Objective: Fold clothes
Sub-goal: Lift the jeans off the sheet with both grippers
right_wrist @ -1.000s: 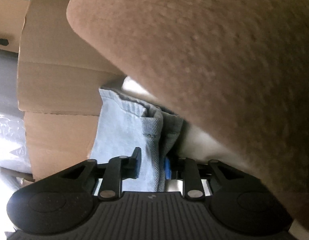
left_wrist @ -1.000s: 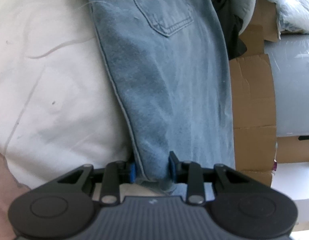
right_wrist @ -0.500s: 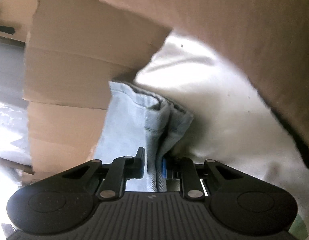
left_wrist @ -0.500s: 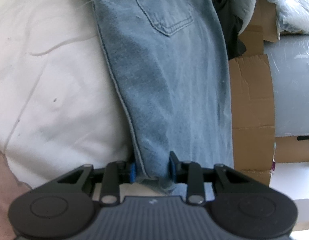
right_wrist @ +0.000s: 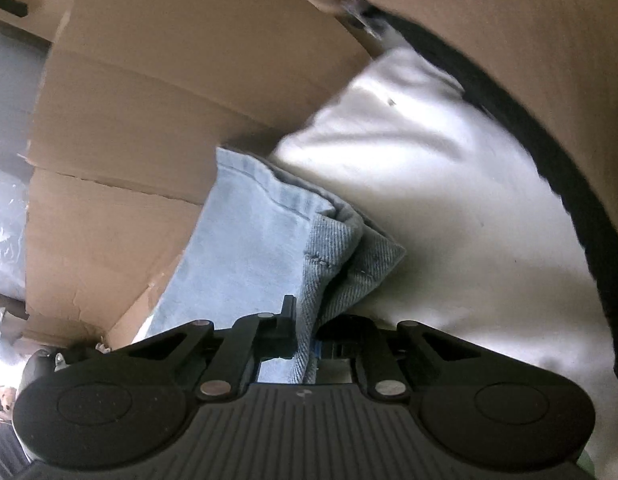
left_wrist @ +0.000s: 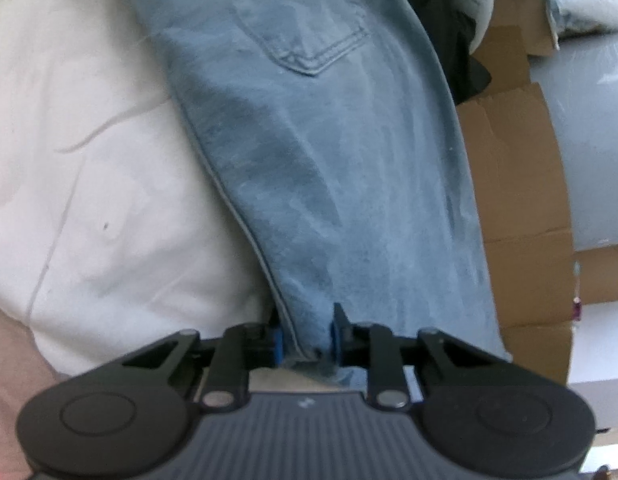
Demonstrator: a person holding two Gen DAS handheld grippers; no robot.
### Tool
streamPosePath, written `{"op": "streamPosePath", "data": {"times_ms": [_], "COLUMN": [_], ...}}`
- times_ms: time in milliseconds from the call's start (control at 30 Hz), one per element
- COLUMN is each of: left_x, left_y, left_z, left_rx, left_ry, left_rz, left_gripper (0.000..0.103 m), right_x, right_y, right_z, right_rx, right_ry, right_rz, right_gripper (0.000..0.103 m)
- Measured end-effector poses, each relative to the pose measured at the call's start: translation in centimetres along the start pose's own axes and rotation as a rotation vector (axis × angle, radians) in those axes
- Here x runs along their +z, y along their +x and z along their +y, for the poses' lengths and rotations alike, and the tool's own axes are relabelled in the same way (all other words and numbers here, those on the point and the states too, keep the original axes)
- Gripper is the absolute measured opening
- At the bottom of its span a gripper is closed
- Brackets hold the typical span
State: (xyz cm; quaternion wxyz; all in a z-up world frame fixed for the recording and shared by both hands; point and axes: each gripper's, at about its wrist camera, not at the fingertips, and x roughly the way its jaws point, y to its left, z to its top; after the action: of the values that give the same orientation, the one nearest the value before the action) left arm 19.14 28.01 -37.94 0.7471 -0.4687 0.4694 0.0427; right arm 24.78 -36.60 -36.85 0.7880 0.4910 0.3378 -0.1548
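**Both claws on the jeans**

The light-blue jeans lie stretched over a white bedsheet, a back pocket showing at the far end, with cardboard boxes along their right edge. The left claw is closing, its blue pads on either side of the denim's near edge and pressing it. The right claw is clamped almost fully together on a bunched hem of the jeans, beside the cardboard and the white sheet.
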Motion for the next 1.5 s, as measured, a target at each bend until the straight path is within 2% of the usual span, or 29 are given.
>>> {"op": "streamPosePath", "data": {"times_ms": [100,200,300,367,600,867,1267,1500], "left_x": [0.7,1.0,1.7,2.5,4.0,2.1,0.0,-1.3], "left_y": [-0.9,-2.3,-3.6,-4.4,-6.4,-8.6,-10.6,-12.6], "left_z": [-1.4,-2.8,-3.9,-4.8,-7.9,-7.6,-6.7,-6.5], "left_rx": [0.03,0.05,0.072,0.082,0.131,0.173,0.184,0.203], "left_ry": [0.034,0.07,0.111,0.135,0.176,0.176,0.174,0.203], "left_rz": [0.01,0.008,0.013,0.012,0.003,0.022,0.036,0.059], "left_gripper": [0.021,0.021,0.02,0.02,0.019,0.02,0.019,0.019], "right_x": [-0.5,1.5,1.4,2.5,1.8,0.0,-3.1,-5.9], "right_y": [-0.6,-3.2,-5.0,-5.4,-9.6,-14.7,-22.3,-26.6], "right_z": [0.4,-1.4,-1.5,-1.3,-1.1,-2.1,-4.3,-7.6], "right_rx": [-0.001,-0.012,-0.044,-0.057,-0.056,-0.082,-0.134,-0.106], "right_ry": [0.029,0.049,0.05,0.033,0.013,0.033,0.065,0.084], "right_rz": [-0.016,-0.026,-0.021,-0.011,-0.001,0.003,-0.009,0.0], "right_gripper": [0.005,0.005,0.005,0.005,0.005,0.005,0.006,0.006]}}
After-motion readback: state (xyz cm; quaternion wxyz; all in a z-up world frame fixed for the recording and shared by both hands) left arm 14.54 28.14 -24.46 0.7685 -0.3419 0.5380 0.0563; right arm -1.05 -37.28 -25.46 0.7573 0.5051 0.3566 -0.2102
